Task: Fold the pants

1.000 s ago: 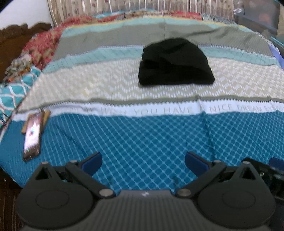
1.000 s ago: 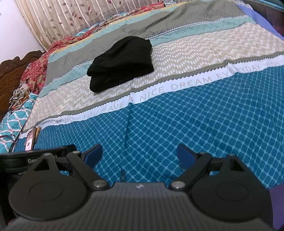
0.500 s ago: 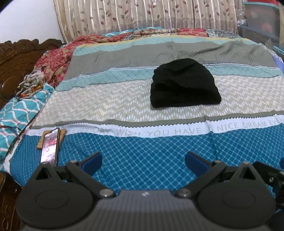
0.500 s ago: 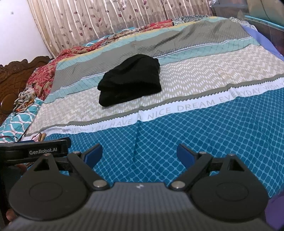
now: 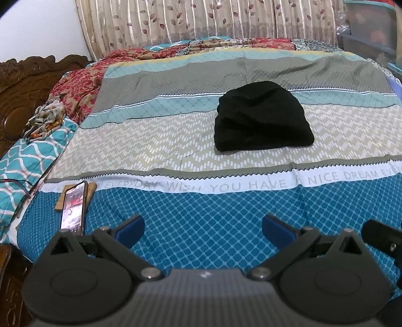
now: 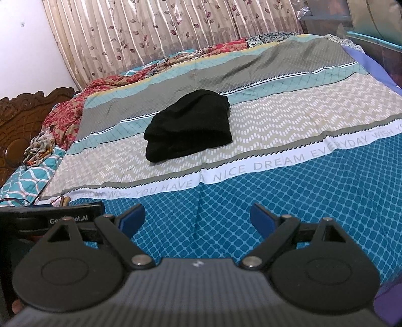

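Observation:
Black pants [image 5: 261, 118] lie folded in a compact stack on the beige zigzag band of the bedspread, near the middle of the bed; they also show in the right wrist view [image 6: 191, 129]. My left gripper [image 5: 203, 230] is open and empty, held over the blue patterned band near the bed's front edge, well short of the pants. My right gripper [image 6: 198, 218] is open and empty too, over the same blue band. The left gripper's body [image 6: 50, 220] shows at the left of the right wrist view.
A phone [image 5: 74, 206] lies on a wooden block at the bed's front left. A crumpled cloth [image 5: 42, 123] and a red patterned blanket [image 5: 83, 85] lie at the left by the carved wooden headboard [image 5: 22, 83]. Curtains [image 5: 201, 20] hang behind. Storage boxes [image 5: 369, 32] stand at far right.
Both grippers have pulled back and tilted up from the bed, so the pants look farther away and the curtains have come into view. The pants have not moved. Both grippers stay open.

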A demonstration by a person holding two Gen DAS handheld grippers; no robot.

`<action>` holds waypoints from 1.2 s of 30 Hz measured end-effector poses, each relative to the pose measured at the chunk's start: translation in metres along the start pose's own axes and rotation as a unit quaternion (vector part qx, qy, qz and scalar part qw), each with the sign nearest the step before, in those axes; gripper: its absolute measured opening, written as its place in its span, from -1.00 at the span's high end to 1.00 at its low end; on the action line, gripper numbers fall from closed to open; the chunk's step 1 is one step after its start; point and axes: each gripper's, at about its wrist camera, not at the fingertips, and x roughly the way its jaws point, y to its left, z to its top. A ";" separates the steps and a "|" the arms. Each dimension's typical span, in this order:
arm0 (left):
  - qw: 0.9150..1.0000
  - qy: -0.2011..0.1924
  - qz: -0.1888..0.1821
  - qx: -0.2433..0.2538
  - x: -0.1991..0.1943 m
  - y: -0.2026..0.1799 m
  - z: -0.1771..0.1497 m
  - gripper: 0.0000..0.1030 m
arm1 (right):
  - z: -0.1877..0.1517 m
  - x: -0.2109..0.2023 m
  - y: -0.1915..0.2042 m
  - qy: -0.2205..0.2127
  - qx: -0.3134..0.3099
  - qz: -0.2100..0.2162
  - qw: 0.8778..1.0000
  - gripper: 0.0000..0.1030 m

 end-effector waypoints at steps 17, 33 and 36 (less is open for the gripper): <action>0.999 0.030 -0.007 0.012 0.011 -0.004 -0.007 -1.00 | -0.001 0.001 -0.003 0.006 0.006 0.000 1.000 -0.79; 0.999 0.041 0.000 0.016 0.016 -0.005 -0.007 -1.00 | -0.002 0.002 -0.004 0.008 0.017 -0.003 1.000 -0.79; 0.999 0.043 0.002 0.016 0.016 -0.005 -0.007 -1.00 | -0.003 0.002 -0.004 0.009 0.017 -0.002 1.000 -0.79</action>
